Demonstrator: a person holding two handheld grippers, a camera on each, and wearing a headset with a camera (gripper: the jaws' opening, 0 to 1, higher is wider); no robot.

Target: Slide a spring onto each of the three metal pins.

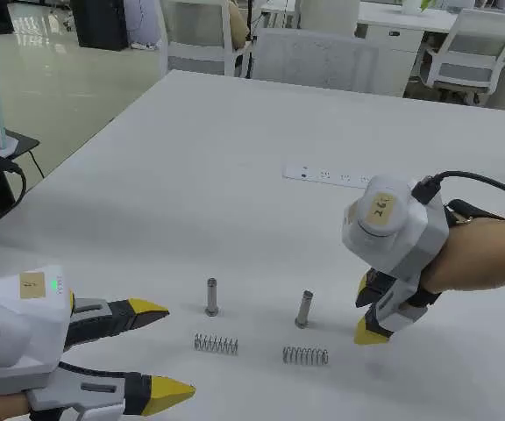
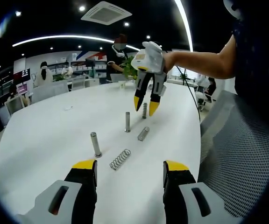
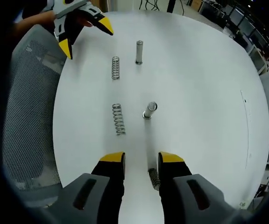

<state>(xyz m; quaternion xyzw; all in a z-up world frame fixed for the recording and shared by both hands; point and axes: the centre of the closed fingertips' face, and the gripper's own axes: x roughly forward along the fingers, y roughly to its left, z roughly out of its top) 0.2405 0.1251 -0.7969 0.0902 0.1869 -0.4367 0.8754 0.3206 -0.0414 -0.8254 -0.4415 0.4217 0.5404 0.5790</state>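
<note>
Between the fingers of the right gripper (image 3: 142, 158), a spring (image 3: 152, 177) is partly visible, its near end hidden behind one finger. Whether anything sits inside its coils cannot be told. In the head view the left gripper (image 1: 180, 348) is cut off behind its fingers by the bottom edge.

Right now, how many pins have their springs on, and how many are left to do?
One looks done: the sprung pin wears a spring and stands between the right tongs, which look open around it. Nothing is gripped, and the left tongs are open and empty. Two are left: the left bare pin and the right bare pin stand upright, with the left spring and the right spring lying flat on the table.
</note>
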